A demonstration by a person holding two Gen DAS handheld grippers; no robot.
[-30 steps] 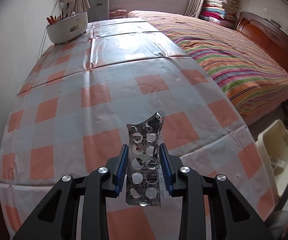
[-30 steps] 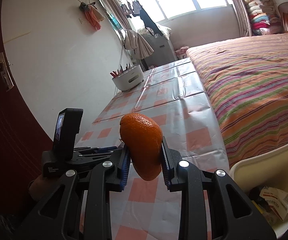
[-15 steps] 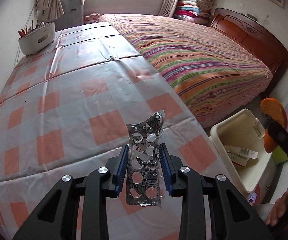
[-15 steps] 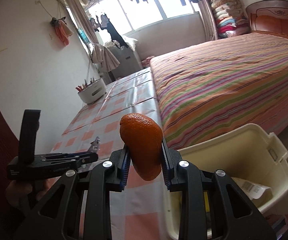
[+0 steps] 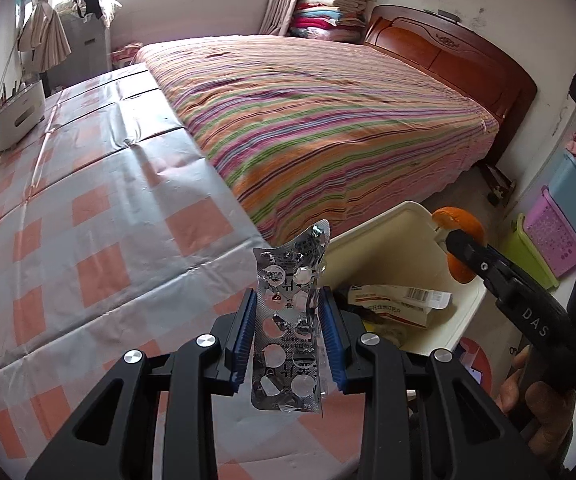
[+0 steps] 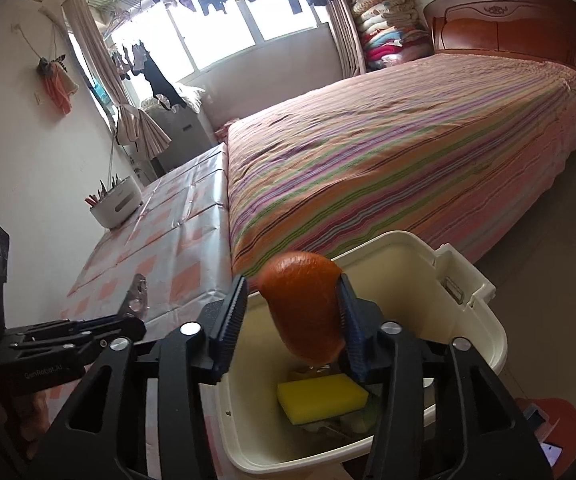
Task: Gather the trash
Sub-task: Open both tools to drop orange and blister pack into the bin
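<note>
The left gripper [image 5: 288, 336] pinched a used blister pack [image 5: 289, 320] above the checked tablecloth [image 5: 88, 240]. The right gripper [image 6: 291, 324] was parted around an orange peel [image 6: 303, 308], its left pad clear, over the cream bin [image 6: 479, 320] holding a yellow sponge [image 6: 321, 396] and a wrapper [image 5: 399, 304], beside the striped bed [image 6: 387, 168].

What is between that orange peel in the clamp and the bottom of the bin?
In the right wrist view, a yellow sponge lies in the bin under the orange peel; otherwise only air.
</note>
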